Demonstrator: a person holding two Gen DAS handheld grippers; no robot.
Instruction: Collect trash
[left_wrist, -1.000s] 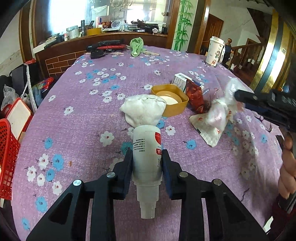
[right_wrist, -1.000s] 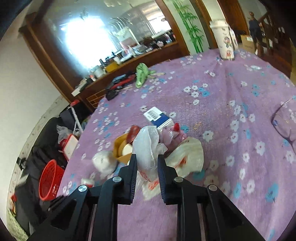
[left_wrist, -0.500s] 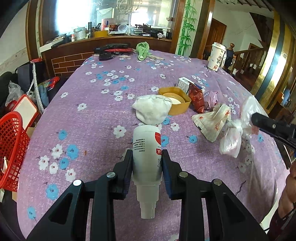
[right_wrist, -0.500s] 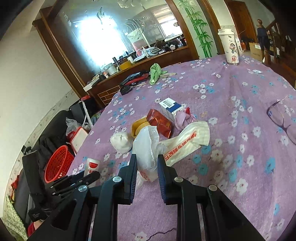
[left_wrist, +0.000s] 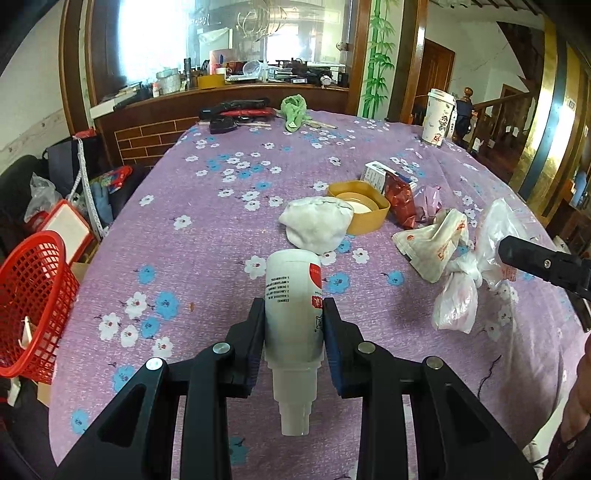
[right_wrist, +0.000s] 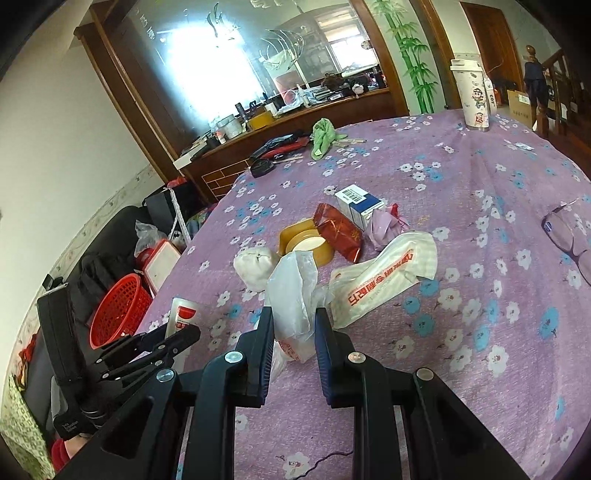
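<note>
Two pieces of trash are in hand at once, one per gripper. The left gripper (left_wrist: 294, 325) is closed on a white plastic bottle with a red label (left_wrist: 293, 306), pinched across its body with the neck pointing back toward the camera, above the purple flowered tablecloth (left_wrist: 207, 229). The right gripper (right_wrist: 294, 325) is clamped on a crumpled translucent plastic bag (right_wrist: 293, 295), which hangs below its fingers. A red mesh basket (left_wrist: 33, 295) stands beside the table on the left, likely the bin. A white paper wrapper with red print (right_wrist: 384, 277), a yellow square lid (left_wrist: 360, 210) and a white crumpled wad (left_wrist: 316, 223) lie uncollected.
</note>
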